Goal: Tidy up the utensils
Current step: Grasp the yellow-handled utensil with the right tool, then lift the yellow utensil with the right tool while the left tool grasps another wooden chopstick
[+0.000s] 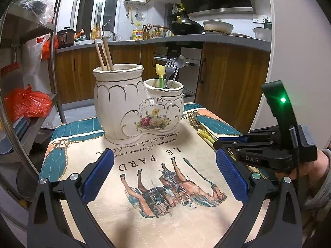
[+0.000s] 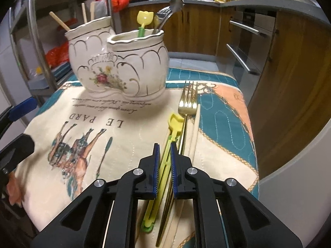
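Both wrist views low, sharing holder [image 1: 136,103].

Yellow-green utensil [image 2: 165,157], gold fork [image 2: 187,103], perhaps touching

Warm, fairly dim indoor light from overhead; the ceramic holder [image 1: 132,107] casts a soft shadow on the printed cloth [image 1: 144,217] and carries small glare spots on its glaze. Heavy fisheye bending at both views' dark rims. Left edge of right wrist view motion-blurred; green LED [image 1: 283,99] flares.
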Available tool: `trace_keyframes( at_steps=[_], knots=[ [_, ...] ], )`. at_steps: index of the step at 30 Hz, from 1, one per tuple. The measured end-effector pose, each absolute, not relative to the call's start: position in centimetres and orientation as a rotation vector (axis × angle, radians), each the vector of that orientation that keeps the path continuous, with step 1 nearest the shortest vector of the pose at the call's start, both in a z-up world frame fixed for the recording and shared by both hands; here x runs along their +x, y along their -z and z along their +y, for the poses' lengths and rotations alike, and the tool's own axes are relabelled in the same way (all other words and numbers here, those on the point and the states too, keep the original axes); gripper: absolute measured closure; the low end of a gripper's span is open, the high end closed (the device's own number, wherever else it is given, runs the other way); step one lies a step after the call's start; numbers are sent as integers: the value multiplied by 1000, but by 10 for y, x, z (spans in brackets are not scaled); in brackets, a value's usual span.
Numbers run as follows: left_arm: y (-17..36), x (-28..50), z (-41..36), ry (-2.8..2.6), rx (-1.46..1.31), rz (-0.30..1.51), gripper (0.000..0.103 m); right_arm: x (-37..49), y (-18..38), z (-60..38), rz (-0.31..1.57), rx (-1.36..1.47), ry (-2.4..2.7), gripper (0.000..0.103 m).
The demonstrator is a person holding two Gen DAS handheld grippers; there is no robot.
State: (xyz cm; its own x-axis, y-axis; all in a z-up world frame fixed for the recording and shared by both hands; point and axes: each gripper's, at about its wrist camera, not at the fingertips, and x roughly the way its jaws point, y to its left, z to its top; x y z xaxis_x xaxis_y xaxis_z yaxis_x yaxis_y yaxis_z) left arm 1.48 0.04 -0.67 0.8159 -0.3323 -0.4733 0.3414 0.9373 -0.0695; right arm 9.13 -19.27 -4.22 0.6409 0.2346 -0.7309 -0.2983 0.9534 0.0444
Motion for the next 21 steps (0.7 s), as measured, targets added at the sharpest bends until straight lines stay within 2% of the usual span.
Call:
trace_keyframes(
  at_steps=[7, 12, 16, 21],
  knots=[
    [6, 14, 3, 358, 16, 494, 6, 99, 42, -188, 853, -106, -265, 91],
    [5, 13, 2, 361, 13, 488, 6, 103, 46, -192, 894, -67, -276, 85],
    [4, 10, 3, 356, 18, 489, 6, 102, 47, -199, 879, -3, -295, 93],
    [2, 14, -3, 347, 11, 523, 6, 102, 44, -211, 863, 65, -334, 93]
  ],
)
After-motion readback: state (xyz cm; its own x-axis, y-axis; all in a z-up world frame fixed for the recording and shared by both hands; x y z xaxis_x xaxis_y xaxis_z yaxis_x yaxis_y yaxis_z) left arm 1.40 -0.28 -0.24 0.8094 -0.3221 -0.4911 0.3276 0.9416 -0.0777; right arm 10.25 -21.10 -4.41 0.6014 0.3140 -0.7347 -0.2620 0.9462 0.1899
